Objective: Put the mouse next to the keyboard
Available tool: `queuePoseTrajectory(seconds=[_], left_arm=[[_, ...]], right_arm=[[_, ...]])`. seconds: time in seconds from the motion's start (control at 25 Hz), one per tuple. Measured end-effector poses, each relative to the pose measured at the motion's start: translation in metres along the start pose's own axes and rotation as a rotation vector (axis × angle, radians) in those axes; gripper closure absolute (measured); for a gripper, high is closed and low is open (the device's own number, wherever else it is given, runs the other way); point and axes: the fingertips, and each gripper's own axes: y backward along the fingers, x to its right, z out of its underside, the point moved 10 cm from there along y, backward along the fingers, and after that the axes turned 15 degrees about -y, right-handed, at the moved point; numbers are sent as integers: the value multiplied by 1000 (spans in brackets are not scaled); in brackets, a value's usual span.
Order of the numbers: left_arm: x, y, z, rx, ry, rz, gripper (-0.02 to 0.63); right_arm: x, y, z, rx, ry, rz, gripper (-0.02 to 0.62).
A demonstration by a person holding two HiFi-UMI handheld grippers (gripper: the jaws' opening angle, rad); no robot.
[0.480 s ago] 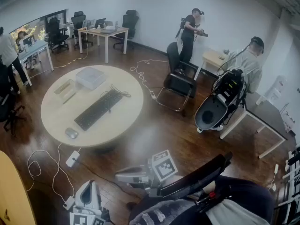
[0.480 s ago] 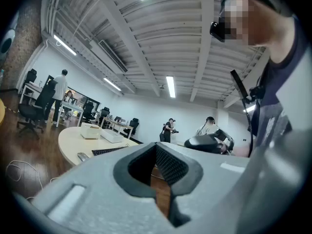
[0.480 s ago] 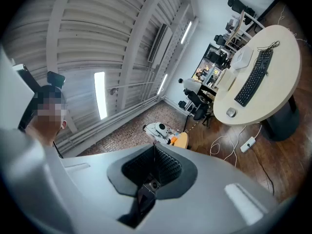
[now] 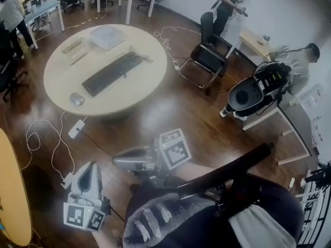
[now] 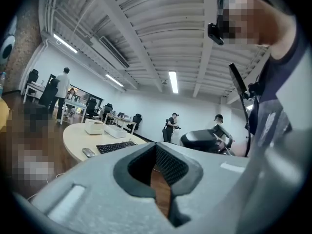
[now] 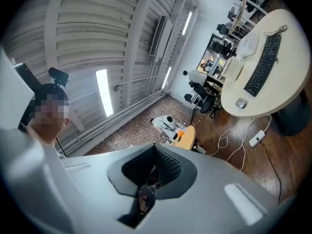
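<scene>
Mouse: the grey mouse point(image 4: 76, 98) sits on the round bench point(image 4: 139, 94), close to the edge that faces the person; it is near one end of the keyboard but does not touch it
Keyboard: the black keyboard point(image 4: 112, 73) lies slanted across the middle of the bench; its wire comes out at the far end
Box: a flat white box point(image 4: 106, 36) sits on the far side of the bench, apart from the keyboard
Left tool: the left tool point(image 4: 92, 166) is low over the wood floor, well apart from the bench; its two jaws are pressed together; nothing is between them
Right tool: the right tool point(image 4: 115, 162) is just beside the left one, also far from the bench; its jaws are closed tight too; it holds nothing
Floor: a white plug strip point(image 4: 76, 128) lies on the floor near the bench, with a white cord curling away from it
Room: a black chair point(image 4: 207, 61) stands past the bench; other people stand at desks by the far wall
</scene>
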Motion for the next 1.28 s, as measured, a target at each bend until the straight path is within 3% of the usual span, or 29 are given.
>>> queuePoseTrajectory(seconds=[0.24, 0.56, 0.68, 0.92, 1.04, 1.28], left_arm=[[1, -7, 0, -68, 22, -58, 606], [-2, -89, -8, -125, -19, -54, 606], [-6, -134, -19, -141, -57, -44, 606], [-27, -183, -29, -301, -244, -238, 606], [-33, -199, -20, -343, -217, -292, 606], [-48, -207, -12, -352, -121, -383, 606]], right_arm=[[10, -15, -13, -95, -3, -77, 597], [44, 34, -79, -44, -31, -132, 597], [55, 64, -111, 10, 6, -123, 597], [86, 81, -172, -69, 171, -35, 598], [101, 85, -191, -127, 261, 29, 597], [123, 72, -221, -201, 178, -41, 598]])
